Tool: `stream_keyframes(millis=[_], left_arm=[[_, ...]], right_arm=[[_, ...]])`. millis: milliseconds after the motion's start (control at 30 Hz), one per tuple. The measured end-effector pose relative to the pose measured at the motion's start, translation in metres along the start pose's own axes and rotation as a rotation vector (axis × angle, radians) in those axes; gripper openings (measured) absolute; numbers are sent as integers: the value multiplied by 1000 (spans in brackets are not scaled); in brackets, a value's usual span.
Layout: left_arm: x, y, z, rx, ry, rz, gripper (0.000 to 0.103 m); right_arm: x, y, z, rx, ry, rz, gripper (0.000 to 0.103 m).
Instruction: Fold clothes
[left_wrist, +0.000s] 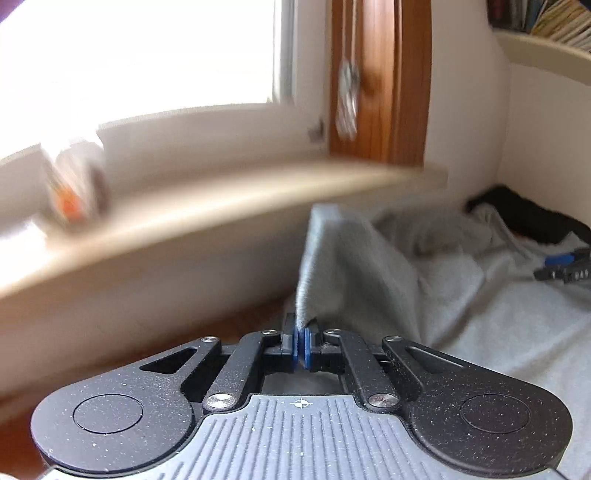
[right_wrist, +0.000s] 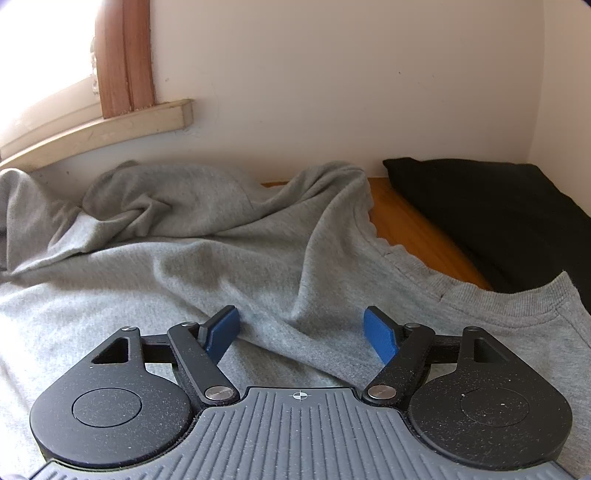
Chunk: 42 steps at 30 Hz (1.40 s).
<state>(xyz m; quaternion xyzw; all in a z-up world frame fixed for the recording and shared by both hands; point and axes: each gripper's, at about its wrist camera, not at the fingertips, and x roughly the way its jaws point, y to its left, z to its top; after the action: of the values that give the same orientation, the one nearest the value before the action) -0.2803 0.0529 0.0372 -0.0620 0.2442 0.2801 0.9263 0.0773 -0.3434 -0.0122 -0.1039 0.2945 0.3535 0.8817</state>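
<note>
Grey T-shirt (right_wrist: 207, 258): spread rumpled on counter (right_wrist: 417, 218), collar toward black garment (right_wrist: 498, 218) at far corner. Your left gripper (left_wrist: 300, 341): fingers pinched on shirt edge, lifted. Your right gripper (right_wrist: 300, 330): fingers apart, empty, over shirt. Step: first fold. Next: carry pinched edge across.

Both cameras ride low behind their tongs, close over the grey shirt (right_wrist: 207, 258). The left looks toward the windowsill (left_wrist: 221, 206), the right toward the wall corner; both share shirt and sill.
</note>
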Motion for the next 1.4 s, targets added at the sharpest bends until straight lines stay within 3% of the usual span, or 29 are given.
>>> stream_keyframes(millis=[167, 300, 400, 533, 600, 700, 833, 900, 1033, 1167, 1233, 1400], left_arm=[[-73, 29, 29, 82, -101, 134, 3], [-103, 47, 32, 122, -53, 143, 3], [-111, 55, 22, 139, 5, 149, 13], [-109, 52, 8, 129, 24, 147, 44], [-104, 46, 4, 129, 28, 137, 46], [-92, 34, 7, 123, 23, 106, 65], [-74, 1, 6, 111, 12, 20, 70], [-60, -22, 4, 109, 13, -38, 77], [-27, -74, 3, 124, 21, -149, 78], [6, -120, 1, 132, 41, -253, 79], [21, -139, -1, 149, 62, -288, 79], [57, -160, -7, 139, 102, -345, 79]], right_arm=[[1, 0, 0, 0, 0, -1, 74], [1, -1, 0, 0, 0, -1, 74], [1, -2, 0, -1, 0, -2, 75], [2, -3, 0, -1, 0, -3, 75], [2, -3, 0, 1, 1, -2, 75], [2, -3, 0, 2, 1, -2, 75], [2, -3, 0, 6, 1, 2, 76], [2, -4, 0, 8, 1, 4, 76], [0, -6, 0, 18, -4, 18, 77], [-18, -18, -1, 19, -95, 40, 73], [-28, -29, 1, 1, -108, 12, 62], [-39, -69, 7, -25, -94, -108, 62]])
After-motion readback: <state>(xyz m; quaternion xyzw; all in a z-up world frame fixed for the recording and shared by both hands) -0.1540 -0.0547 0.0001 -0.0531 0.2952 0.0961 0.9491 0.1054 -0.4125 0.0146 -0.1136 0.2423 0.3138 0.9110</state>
